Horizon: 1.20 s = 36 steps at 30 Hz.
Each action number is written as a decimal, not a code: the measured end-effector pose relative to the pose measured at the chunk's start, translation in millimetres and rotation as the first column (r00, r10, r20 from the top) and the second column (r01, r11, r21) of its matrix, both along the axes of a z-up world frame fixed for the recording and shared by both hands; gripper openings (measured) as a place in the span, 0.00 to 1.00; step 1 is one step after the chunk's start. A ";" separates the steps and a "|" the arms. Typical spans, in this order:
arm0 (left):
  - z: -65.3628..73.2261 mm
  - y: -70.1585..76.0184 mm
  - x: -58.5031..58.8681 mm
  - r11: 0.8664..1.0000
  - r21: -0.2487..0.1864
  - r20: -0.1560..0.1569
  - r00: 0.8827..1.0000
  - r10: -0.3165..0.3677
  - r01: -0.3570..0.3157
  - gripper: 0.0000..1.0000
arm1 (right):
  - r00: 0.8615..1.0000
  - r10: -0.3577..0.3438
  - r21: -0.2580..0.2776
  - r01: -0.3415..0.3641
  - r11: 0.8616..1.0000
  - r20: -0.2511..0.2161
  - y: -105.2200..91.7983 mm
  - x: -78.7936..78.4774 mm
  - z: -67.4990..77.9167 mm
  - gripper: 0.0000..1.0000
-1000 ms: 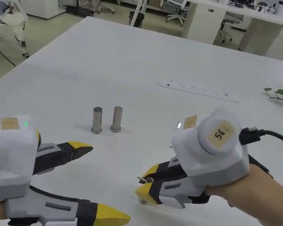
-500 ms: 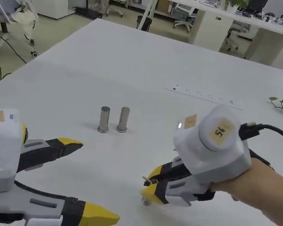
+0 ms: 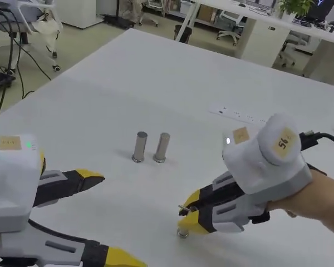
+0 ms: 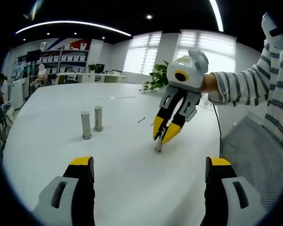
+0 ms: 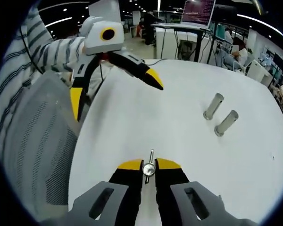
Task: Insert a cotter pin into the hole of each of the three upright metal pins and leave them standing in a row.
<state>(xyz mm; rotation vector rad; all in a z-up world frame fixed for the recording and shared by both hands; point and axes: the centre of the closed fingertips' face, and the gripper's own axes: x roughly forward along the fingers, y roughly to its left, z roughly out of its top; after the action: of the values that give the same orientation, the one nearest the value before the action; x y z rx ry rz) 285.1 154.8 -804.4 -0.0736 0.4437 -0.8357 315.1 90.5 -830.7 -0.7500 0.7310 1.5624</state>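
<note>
**Right gripper clenched on cotter pin; left gripper released**

Left gripper has its jaws wide apart over the white table, with nothing between them. Mid-table, two metal pins stand upright just beside each other. Right of those and nearer the person, the right gripper grasps the cotter pin directly above the third metal pin, which stands on the table. Can't tell if the cotter pin is in the hole.

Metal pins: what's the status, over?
Left gripper open, empty. Right gripper shut on third metal pin, base at tabletop, cotter pin poking from its top. Two metal pins upright, side by side. Power strip beyond, out of the way.
</note>
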 end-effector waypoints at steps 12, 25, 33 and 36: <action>-7.9 9.7 3.0 0.999 0.027 -0.030 0.999 0.025 -0.025 0.99 | 0.999 0.034 -0.009 -0.033 0.999 0.042 1.6 25.3 -5.8 0.11; -6.9 20.6 4.8 0.998 0.029 -0.030 0.998 0.055 -0.055 0.96 | 0.997 0.052 -0.017 -0.051 0.999 0.048 10.3 21.5 -8.8 0.11; -1.4 25.0 -1.3 0.997 0.012 -0.033 0.997 0.071 -0.071 0.98 | 0.999 0.031 0.025 -0.032 0.999 0.032 15.7 18.3 -4.4 0.14; 1.9 27.3 -2.5 0.997 0.011 -0.030 0.997 0.074 -0.073 0.98 | 0.999 0.011 0.036 -0.013 0.999 0.049 15.5 20.0 -2.1 0.22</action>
<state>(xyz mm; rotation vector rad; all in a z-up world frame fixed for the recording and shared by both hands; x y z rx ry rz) 282.6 182.1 -802.5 -0.0931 0.4714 -0.7609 335.1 106.0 -832.8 -0.7646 0.6618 1.5588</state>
